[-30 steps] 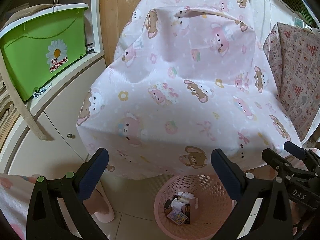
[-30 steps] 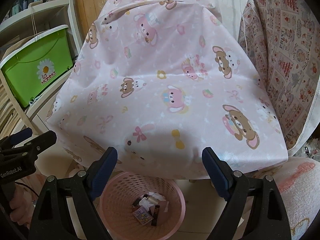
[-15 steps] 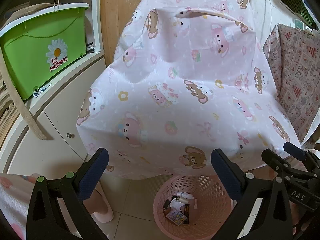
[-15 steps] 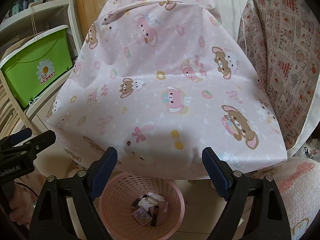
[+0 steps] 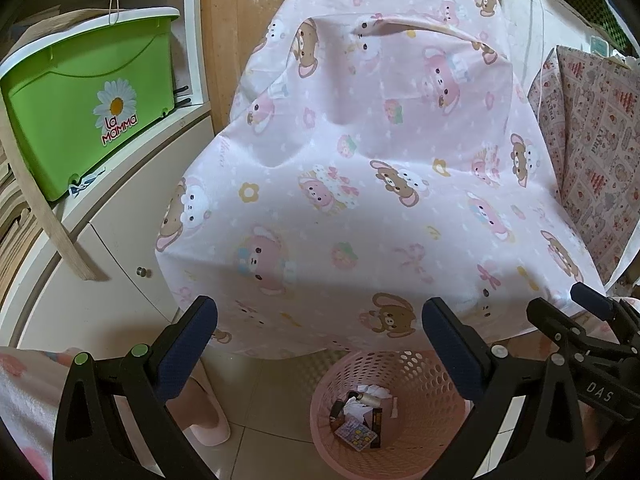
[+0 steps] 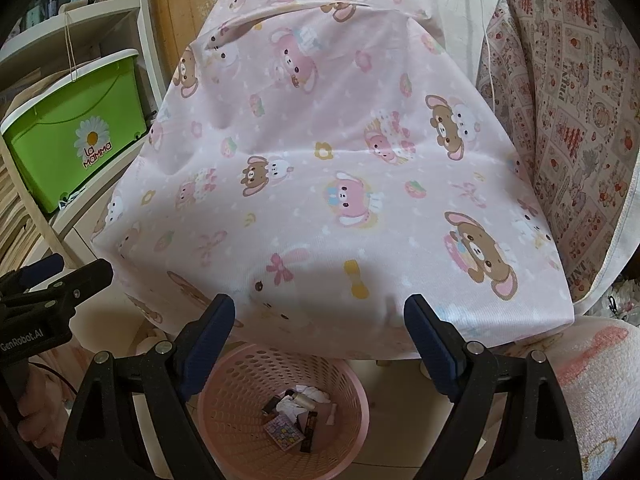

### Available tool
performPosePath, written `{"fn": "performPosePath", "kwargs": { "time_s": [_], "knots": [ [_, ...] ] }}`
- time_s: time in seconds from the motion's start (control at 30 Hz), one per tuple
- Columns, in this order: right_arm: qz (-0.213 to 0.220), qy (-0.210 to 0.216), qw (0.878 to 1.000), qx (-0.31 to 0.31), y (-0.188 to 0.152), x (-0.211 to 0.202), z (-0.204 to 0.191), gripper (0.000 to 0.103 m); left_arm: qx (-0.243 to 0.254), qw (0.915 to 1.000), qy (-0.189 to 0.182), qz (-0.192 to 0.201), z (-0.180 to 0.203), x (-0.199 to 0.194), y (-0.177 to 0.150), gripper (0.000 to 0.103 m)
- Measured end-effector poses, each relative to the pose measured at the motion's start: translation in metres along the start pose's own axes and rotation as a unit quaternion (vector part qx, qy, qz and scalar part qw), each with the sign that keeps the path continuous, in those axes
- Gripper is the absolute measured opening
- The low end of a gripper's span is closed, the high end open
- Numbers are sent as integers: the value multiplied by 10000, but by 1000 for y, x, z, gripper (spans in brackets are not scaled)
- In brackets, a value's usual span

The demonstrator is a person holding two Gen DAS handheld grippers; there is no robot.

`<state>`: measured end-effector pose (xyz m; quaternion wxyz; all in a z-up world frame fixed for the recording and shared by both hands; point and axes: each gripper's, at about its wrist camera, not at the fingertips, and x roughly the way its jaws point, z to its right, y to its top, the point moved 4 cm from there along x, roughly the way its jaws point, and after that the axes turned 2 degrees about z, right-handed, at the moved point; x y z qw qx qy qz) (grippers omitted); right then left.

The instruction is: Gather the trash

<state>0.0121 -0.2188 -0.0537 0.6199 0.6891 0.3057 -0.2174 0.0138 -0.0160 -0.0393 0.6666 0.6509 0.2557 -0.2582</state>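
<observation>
Left wrist view: trash (image 5: 362,416) in pink basket (image 5: 432,384) below both spread, empty tongs (image 5: 320,344).

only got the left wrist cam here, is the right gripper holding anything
observer: No. In the right wrist view the right gripper is open, with nothing between its fingers.
operator: my own finger hides the right side of the basket, anything hung up there
observer: The pink basket's right wall shows whole in that view and nothing hangs on it. The trash lies at the bottom.
operator: whats to the right of the basket
observer: A fluffy white and pink cloth with a bow print fills the lower right corner, beside the right gripper.
</observation>
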Motion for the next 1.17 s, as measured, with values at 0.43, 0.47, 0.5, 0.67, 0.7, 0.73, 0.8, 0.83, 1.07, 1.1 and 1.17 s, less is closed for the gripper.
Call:
{"fn": "performPosePath", "kwargs": {
  "time_s": [0.43, 0.47, 0.5, 0.67, 0.7, 0.73, 0.8, 0.83, 1.07, 1.1, 1.17],
  "knots": [
    [1, 7, 10000, 20, 0, 0, -1, 88, 25, 10000, -5, -2, 1, 1, 0, 102],
    [1, 9, 10000, 28, 0, 0, -1, 88, 16, 10000, -4, -1, 0, 1, 0, 102],
    [2, 11, 10000, 33, 0, -1, -1, 88, 13, 10000, 0, 2, 0, 1, 0, 102],
    [12, -9, 10000, 35, 1, -1, -1, 88, 24, 10000, 33, 7, 0, 1, 0, 102],
    [17, -13, 10000, 38, 1, -2, 0, 88, 29, 10000, 41, 15, 0, 0, 0, 102],
    [19, -10, 10000, 44, 1, -2, 0, 88, 32, 10000, 47, 25, 0, 0, 0, 102],
    [20, -8, 10000, 52, 1, -2, 0, 88, 31, 10000, 51, 43, 0, -1, 0, 102],
    [22, -4, 10000, 61, 2, -2, 1, 88, 31, 10000, 56, 48, 0, -1, 1, 102],
    [44, -31, 10000, 77, 3, -2, 3, 88, 31, 10000, 46, 60, 1, -1, 2, 102],
    [47, -42, 9999, 92, 3, -3, 4, 88, 30, 10000, 43, 65, 1, -1, 3, 102],
    [64, -48, 9998, 169, 4, -3, 7, 88, 37, 10000, 36, 81, 2, -3, 3, 102]
  ]
}}
